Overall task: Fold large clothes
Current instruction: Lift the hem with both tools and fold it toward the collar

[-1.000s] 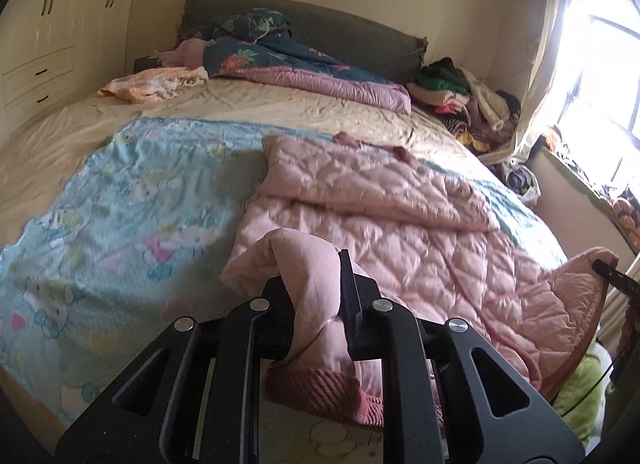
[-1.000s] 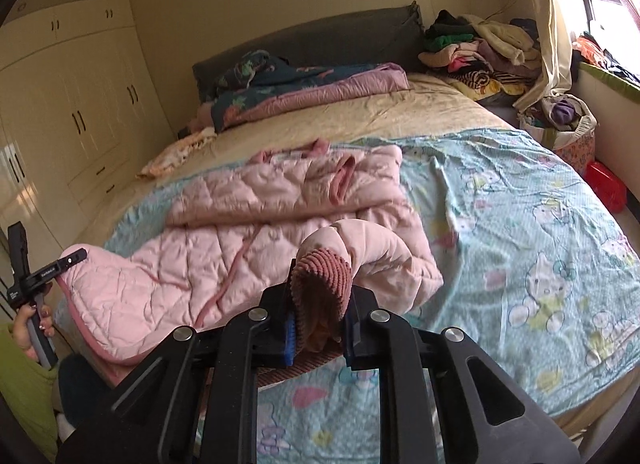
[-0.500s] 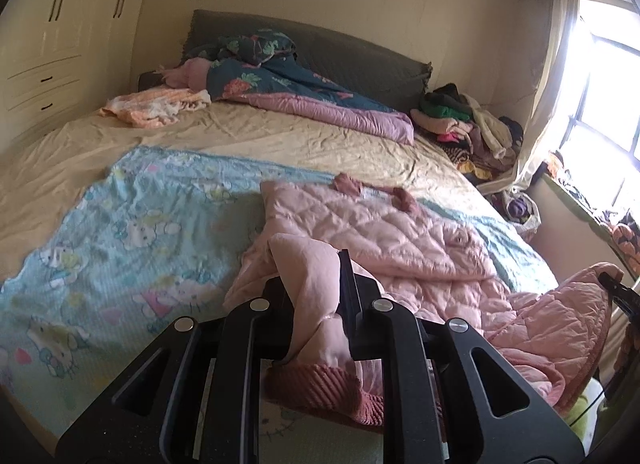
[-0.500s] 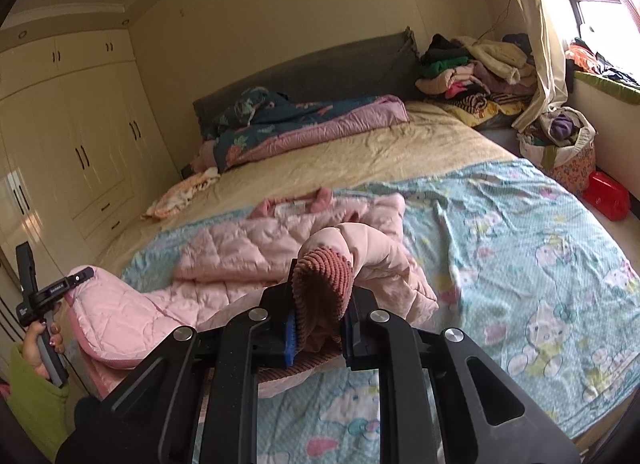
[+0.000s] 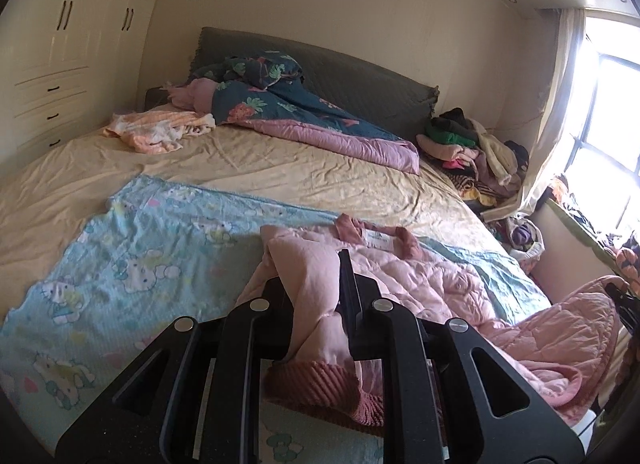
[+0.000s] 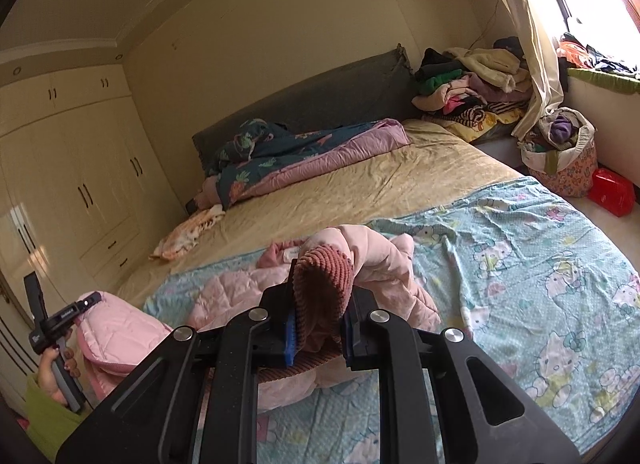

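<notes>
Left gripper [image 5: 316, 296]: its fingers [image 5: 348, 284] pinch a sleeve of the pink jacket [image 5: 452, 292], near the dark pink cuff [image 5: 320, 388] that hangs just below.
Right gripper [image 6: 320, 328]: its fingers [image 6: 289, 338] pinch the other cuff [image 6: 324, 280], with the sleeve bunched up behind it.
Where the jacket is: it lies crumpled on the near half of the bed, on the blue cat blanket [image 5: 132, 264]. One corner looks lifted at the near edge.
Doing the step well: it looks like both sleeves are being carried toward the far collar [image 5: 376, 234]. Both grippers should go at the same height and speed, so the fold comes out straight. They should hold tight until the sleeves lie flat on the jacket's body. The puffy cloth bunches easily, so a gentle pull sideways would help smooth it.
The bed: past the blanket comes a wrinkled tan sheet [image 5: 280, 168]. A small orange cloth [image 5: 156, 132] lies far left.
Far end: a dark flowery quilt [image 5: 288, 104] is heaped by the gray headboard [image 5: 360, 76].
The room: a pile of clothes [image 6: 468, 84] is far right by the window, and a cream wardrobe [image 6: 80, 184] stands on the left.
</notes>
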The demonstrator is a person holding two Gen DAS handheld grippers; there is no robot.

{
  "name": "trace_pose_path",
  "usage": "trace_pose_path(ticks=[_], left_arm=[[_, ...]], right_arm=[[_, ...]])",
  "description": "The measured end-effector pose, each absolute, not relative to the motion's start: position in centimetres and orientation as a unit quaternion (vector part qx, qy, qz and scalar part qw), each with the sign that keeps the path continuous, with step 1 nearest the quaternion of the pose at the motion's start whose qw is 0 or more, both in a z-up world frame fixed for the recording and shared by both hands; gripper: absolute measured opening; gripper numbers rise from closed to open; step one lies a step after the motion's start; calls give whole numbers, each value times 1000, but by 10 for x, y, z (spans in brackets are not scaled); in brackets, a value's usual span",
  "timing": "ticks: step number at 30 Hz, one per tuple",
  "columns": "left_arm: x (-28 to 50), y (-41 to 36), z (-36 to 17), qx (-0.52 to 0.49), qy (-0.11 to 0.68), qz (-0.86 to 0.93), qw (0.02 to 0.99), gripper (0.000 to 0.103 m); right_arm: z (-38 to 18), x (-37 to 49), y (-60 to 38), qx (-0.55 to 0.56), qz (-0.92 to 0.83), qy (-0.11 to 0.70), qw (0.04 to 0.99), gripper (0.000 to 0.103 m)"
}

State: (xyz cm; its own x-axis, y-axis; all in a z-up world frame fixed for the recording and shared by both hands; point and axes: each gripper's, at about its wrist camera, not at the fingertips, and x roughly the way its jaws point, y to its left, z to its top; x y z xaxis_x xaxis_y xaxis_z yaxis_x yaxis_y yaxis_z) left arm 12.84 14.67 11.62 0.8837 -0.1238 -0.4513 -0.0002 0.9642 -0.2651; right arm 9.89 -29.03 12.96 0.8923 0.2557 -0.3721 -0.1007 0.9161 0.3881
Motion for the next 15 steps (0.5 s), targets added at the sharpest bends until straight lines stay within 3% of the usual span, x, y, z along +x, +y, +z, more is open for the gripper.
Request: trace_pose_path(ticks=[15], left_arm=[[174,143,120,-122,242,-6,962,11]], right_arm=[[126,152,-311,250,76,231,937,15]])
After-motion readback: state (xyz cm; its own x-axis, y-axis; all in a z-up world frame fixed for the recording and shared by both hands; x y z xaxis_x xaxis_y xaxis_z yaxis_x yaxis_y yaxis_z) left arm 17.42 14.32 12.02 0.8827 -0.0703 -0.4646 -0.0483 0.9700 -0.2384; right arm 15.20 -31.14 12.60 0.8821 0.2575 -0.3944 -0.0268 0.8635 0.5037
